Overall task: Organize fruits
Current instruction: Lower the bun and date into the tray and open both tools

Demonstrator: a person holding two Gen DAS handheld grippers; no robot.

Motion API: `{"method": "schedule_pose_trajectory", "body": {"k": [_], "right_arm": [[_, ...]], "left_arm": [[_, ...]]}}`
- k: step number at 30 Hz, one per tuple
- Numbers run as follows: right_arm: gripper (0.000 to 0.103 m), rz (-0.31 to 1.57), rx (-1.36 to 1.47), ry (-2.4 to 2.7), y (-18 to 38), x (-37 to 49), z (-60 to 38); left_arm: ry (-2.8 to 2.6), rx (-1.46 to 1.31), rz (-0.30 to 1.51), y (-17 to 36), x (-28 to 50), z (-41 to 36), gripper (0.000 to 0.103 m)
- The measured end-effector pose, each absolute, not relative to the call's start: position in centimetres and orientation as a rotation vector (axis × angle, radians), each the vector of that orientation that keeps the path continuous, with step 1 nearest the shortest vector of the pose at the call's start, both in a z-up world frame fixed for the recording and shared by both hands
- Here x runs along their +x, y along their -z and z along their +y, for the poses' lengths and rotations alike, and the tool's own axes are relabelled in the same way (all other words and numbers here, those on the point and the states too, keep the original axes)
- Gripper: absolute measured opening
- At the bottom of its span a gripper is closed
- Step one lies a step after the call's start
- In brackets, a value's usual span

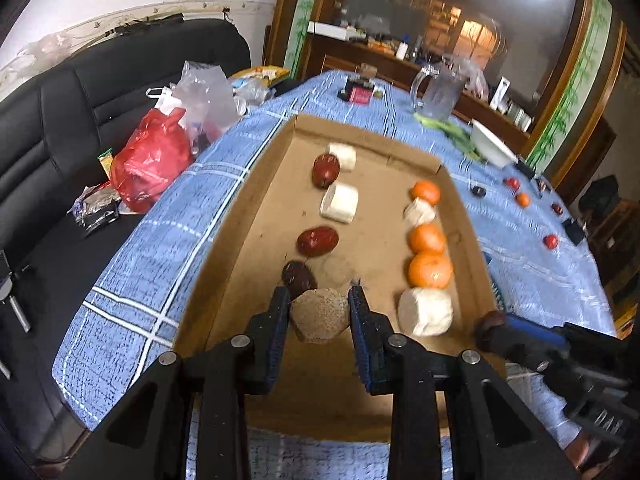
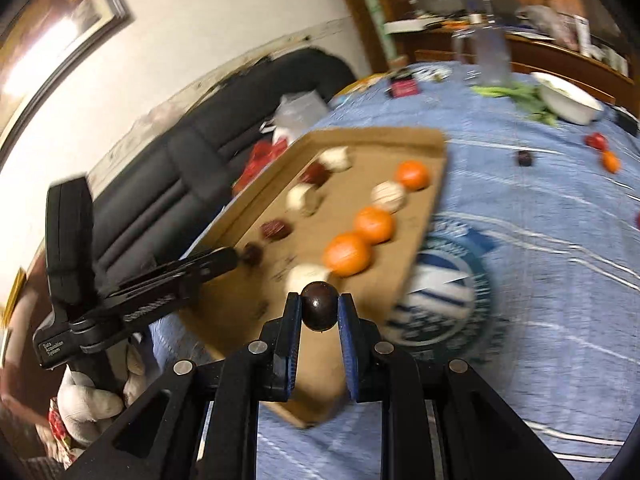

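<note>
A shallow cardboard tray (image 1: 384, 152) lies on the blue checked tablecloth. In it a left row alternates red dates (image 1: 318, 241) and white pieces (image 1: 339, 202), and a right row alternates oranges (image 1: 430, 269) and white pieces (image 1: 425, 311). My left gripper (image 1: 319, 312) is shut on a brown grainy round piece (image 1: 320, 314), low over the tray's near end, next to a dark date (image 1: 298, 276). My right gripper (image 2: 319, 314) is shut on a dark brown round fruit (image 2: 319, 306), above the tray's near right corner; it also shows in the left wrist view (image 1: 494, 322).
Loose small red and orange fruits (image 1: 522, 199) lie on the cloth to the right, by a white bowl (image 1: 492, 144) and greens. A clear jug (image 1: 438, 94) stands at the far end. A black sofa (image 1: 60, 128) with a red bag (image 1: 150, 160) is to the left.
</note>
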State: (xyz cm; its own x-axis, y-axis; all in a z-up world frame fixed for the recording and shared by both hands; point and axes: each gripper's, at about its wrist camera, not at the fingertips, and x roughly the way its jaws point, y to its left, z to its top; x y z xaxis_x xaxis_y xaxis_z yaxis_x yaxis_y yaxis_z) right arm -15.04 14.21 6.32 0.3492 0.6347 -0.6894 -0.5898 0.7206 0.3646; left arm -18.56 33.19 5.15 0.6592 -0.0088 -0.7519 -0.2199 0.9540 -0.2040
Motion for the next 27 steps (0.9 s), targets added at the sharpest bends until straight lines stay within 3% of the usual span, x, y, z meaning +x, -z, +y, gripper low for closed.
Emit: {"method": "schedule_pose_trajectory", "body": {"k": [8,12,15,17,19,21,27], "right_arm": [[0.021,0.958,-0.015,-0.788,-3.9,-15.2,16.8],[0.021,0.931,-0.046,-0.766,-3.8,-15.4,17.2],[0.022,0.914,-0.076,-0.754,-3.7,-15.6,17.7],[0.026,0.906,-0.089,-0.750,-3.7,-15.8,17.8],[0.047,0.893,-0.082,-0.751,-3.9,-16.1,17.6],[0.055,0.869,-0.067,-0.755,-4.3,-16.4,17.3],[0.058,0.777,-0.024,-0.687,-6.3,-17.2,14.8]], "left_arm": [[-0.147,-0.284,0.863,-4.4,-18.6,33.6,0.032],[-0.157,-0.301,0.847,-4.8,-18.8,33.9,0.052],[-0.156,-0.311,0.846,-4.9,-18.9,34.0,0.054],[-0.153,-0.316,0.846,-5.0,-18.9,34.0,0.055],[-0.153,-0.323,0.844,-5.1,-19.0,34.0,0.057],[-0.150,-0.330,0.837,-5.3,-19.2,34.0,0.060],[-0.149,-0.333,0.808,-6.2,-19.7,33.6,0.066]]}}
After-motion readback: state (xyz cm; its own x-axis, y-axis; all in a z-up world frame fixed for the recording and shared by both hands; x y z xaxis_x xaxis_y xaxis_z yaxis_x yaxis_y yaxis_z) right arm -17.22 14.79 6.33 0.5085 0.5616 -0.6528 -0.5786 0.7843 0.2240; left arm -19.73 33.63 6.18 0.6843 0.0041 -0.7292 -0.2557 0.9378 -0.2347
